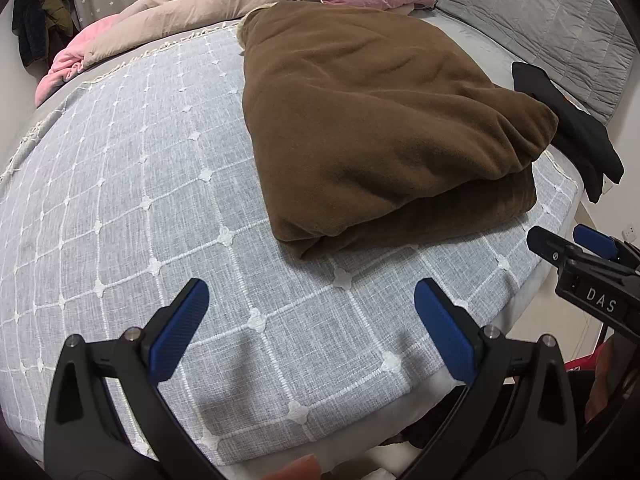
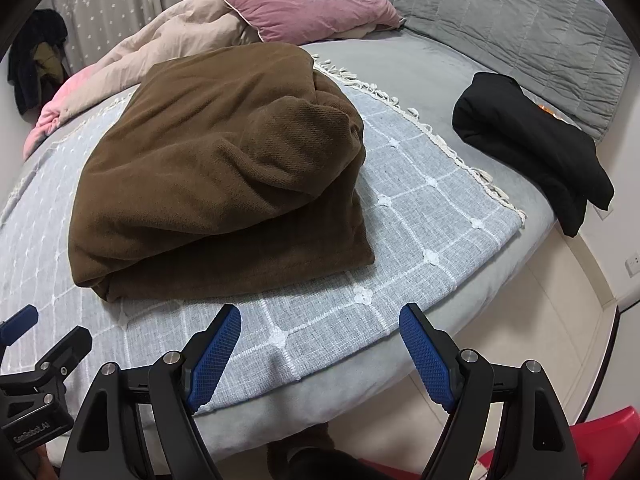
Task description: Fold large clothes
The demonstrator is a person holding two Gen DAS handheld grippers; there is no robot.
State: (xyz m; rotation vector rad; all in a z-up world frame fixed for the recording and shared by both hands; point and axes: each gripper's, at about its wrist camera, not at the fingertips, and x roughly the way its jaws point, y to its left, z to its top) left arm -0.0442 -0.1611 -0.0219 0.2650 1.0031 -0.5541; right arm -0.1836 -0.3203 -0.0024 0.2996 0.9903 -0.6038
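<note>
Brown garment [image 1: 372, 120]: thick knit cloth, matt, fuzzy, fine ribbed weave along folded edge. Blanket [image 1: 120, 200] under it: grey woven cloth, coarse, raised white stitched grid, cream fringe. Black garment [image 2: 532, 152] right of brown garment: matt soft cloth. Pillow [image 2: 312, 0] behind brown garment: pink velvety cloth, slight sheen. Headboard cover [image 2: 520, 20]: grey quilted cloth, matt. Left gripper [image 1: 312, 304], right gripper [image 2: 320, 320]: black matt plastic, blue rubbery pads [image 2: 214, 360] with fine cross-hatch, shiny metal pins.

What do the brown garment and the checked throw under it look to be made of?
Brown garment: soft matte fleece or brushed knit, going by its fuzzy nap and fat rounded folds. Checked throw: woven cotton-like cloth, with visible slubby weave, raised white stitching, fringed edge.
</note>
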